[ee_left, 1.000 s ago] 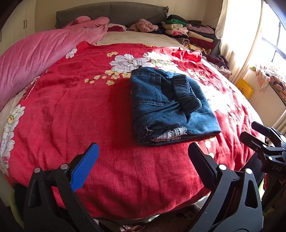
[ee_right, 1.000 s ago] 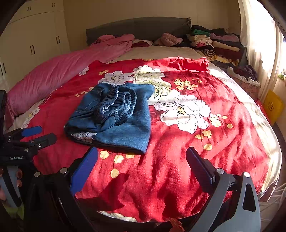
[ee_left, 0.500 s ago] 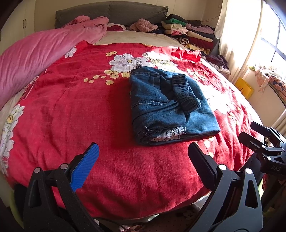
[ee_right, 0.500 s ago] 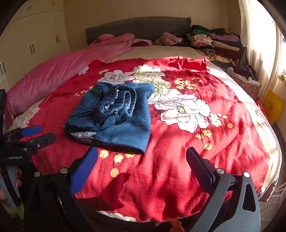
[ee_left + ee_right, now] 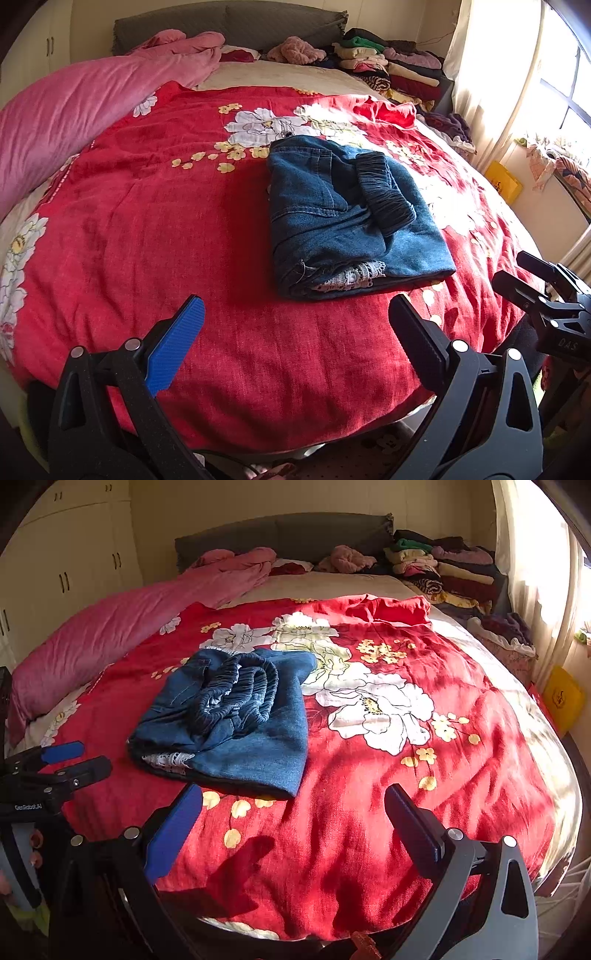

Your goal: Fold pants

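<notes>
Almost nothing has moved since the earlier frames: the folded pants [image 5: 351, 218] still lie on the red blanket [image 5: 147, 240]. Both the left gripper [image 5: 295, 332] and the right gripper [image 5: 291, 812] hang just before the blanket's near edge, jaws apart and empty. The pants lie straight ahead of the left gripper, which seems nearer, with their long axis running away from it.

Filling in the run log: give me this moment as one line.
jeans: folded, on red bedspread | left claw: open, empty | right claw: open, empty | contact: none
</notes>
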